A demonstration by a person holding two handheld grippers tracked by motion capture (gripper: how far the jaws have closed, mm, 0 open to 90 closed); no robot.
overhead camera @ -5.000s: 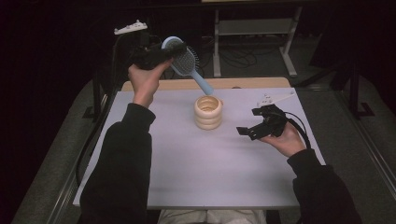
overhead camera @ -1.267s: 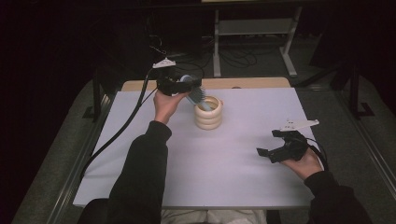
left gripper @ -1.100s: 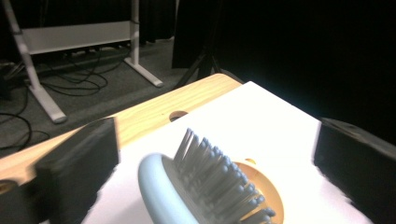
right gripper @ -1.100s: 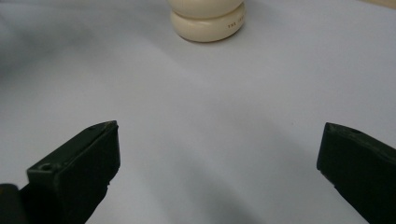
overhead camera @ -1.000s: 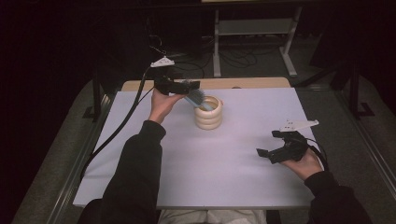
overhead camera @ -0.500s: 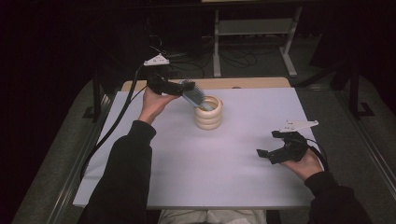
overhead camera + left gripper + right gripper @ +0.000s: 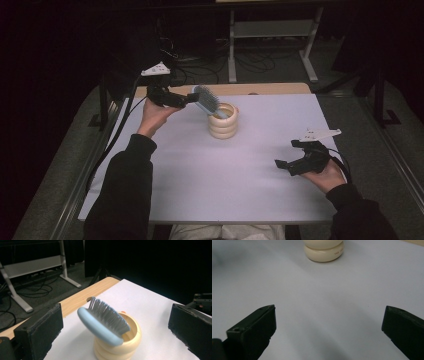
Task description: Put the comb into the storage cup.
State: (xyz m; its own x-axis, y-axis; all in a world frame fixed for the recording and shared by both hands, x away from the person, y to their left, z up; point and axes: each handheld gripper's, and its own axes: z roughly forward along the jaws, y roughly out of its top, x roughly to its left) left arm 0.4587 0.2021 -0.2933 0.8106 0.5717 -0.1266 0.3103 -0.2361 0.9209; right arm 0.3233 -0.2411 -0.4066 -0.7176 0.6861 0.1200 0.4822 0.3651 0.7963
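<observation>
Left hand-held gripper (image 7: 112, 322) stands spread at nine o'clock of the cream holder (image 7: 223, 120); the hairbrush (image 7: 206, 100) already leans in it, released.

The pale blue plastic hairbrush (image 7: 100, 327) has grey bristles, and the ribbed cream-yellow plastic cup (image 7: 223, 121) has tiny dark lettering on its bottom ring. The desk (image 7: 260, 200) has a plain white top with a light wood strip at the back. Both matte black grippers carry a grey plate. Sleeves are black.
</observation>
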